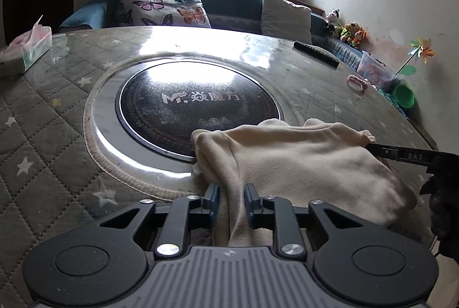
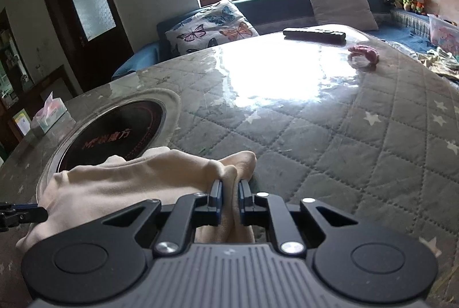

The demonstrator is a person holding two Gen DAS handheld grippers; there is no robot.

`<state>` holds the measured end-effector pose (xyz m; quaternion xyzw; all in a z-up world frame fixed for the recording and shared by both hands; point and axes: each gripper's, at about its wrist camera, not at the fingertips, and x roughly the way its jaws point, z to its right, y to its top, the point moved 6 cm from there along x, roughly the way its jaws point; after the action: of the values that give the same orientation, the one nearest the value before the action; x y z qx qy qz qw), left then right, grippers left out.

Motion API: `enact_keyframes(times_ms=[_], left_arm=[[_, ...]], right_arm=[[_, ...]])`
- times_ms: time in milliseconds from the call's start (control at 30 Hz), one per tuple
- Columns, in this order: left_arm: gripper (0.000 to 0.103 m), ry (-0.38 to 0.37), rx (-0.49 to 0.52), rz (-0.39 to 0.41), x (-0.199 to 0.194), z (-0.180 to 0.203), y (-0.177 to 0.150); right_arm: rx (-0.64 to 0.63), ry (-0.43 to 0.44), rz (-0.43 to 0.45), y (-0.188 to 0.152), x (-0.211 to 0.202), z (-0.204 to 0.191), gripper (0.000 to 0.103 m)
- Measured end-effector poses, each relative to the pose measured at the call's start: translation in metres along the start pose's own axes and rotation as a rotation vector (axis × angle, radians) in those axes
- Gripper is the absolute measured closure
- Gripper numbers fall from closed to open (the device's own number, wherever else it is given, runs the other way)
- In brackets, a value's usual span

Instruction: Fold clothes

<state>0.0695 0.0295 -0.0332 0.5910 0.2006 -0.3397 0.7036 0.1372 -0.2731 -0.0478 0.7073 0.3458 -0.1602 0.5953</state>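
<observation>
Here, my left gripper (image 1: 231,191) pinches a fold of the cream garment (image 1: 301,159), which lies bunched on the quilted table (image 1: 51,118), its far edge over the round black hob (image 1: 198,104). To its right, my right gripper (image 2: 230,189) clamps another fold of the cloth. Farther right lie a remote (image 2: 314,35) and a pink ring (image 2: 364,55).

I work at a round table (image 1: 43,113) with a grey quilted star cover under clear glossy film. In its middle sits a black round cooktop (image 1: 198,104). A cream garment (image 1: 301,161) lies partly over the cooktop's near edge. Far left stands a tissue box (image 1: 23,52). At the far edge lie a remote (image 2: 314,35) and, nearer, a pink ring (image 2: 364,55).
</observation>
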Motion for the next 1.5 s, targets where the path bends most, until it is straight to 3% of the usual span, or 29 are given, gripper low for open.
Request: enact_keyframes(times_ms=[133,400,467,633,733,767,867,933,1200,1500], left_arm=[[0.070,0.001,-0.009,-0.007,0.001,-0.002,-0.001],[0.069,0.001,-0.029,-0.007,0.000,-0.004,-0.002],[0.059,0.014,-0.030,0.001,-0.002,-0.005,-0.002],[0.058,0.009,-0.047,-0.011,-0.001,-0.008,-0.004],[0.061,-0.016,-0.058,-0.020,0.000,-0.007,-0.003],[0.070,-0.031,-0.064,-0.025,0.001,-0.006,-0.003],[0.084,-0.055,-0.076,-0.030,0.003,-0.003,-0.002],[0.086,-0.048,-0.068,-0.020,0.000,0.000,0.001],[0.089,-0.086,0.012,0.060,-0.011,0.030,0.037],[0.089,-0.137,0.057,0.070,0.025,0.081,0.079]], right_arm=[[-0.006,-0.006,-0.003,0.000,-0.001,0.001,0.080],[-0.006,0.002,-0.003,-0.002,-0.002,0.004,0.079],[-0.004,0.004,-0.003,-0.002,-0.002,0.004,0.079],[0.000,0.006,-0.003,-0.002,-0.002,0.005,0.079],[0.000,0.012,-0.003,-0.002,-0.001,0.005,0.079],[0.002,0.015,-0.002,-0.002,-0.001,0.005,0.079],[0.012,0.024,0.003,-0.002,-0.001,0.005,0.086],[0.007,0.023,0.020,0.003,-0.007,0.006,0.091],[-0.010,0.016,0.089,0.023,-0.030,0.008,0.093],[-0.032,-0.041,0.152,0.052,-0.050,0.027,0.093]])
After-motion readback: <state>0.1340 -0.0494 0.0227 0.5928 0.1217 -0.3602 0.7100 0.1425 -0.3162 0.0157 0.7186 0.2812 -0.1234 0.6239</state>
